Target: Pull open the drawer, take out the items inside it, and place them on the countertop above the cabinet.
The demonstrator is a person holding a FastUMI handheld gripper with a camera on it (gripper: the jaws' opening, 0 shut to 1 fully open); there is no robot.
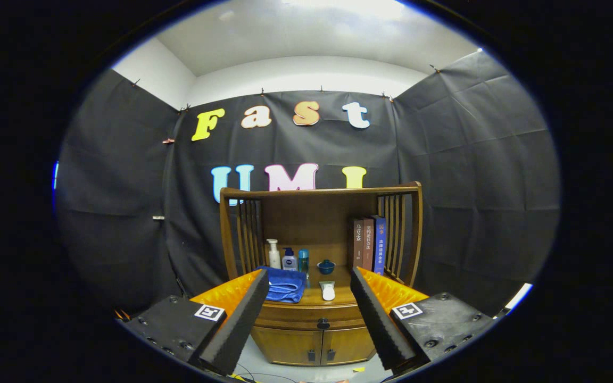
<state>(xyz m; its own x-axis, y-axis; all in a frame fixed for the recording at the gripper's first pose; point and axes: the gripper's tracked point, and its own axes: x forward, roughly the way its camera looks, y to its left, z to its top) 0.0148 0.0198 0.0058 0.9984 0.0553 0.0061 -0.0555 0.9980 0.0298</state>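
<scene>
Jaws spread wide, well short of the closed drawer.

The gripper [306, 319] holds nothing; between its fingers [240, 314] sits the cabinet [314, 340], its drawer [312, 322] shut (dark knob [323, 323] centred). On the counter [338, 299] above lie a blue towel [285, 284] and a white item [328, 290]; behind them stand bottles [285, 258], a blue bowl [326, 266] and books [369, 244].

The gripper [306, 319] has its jaws spread wide, holding nothing, well short of a wooden cabinet [314, 340]. Its drawer [306, 317] is closed, knob [323, 323] between the jaws. On the worktop [338, 297]: blue towel [285, 284], three bottles [288, 258], blue bowl [326, 266], white object [328, 290], books [369, 243].
</scene>
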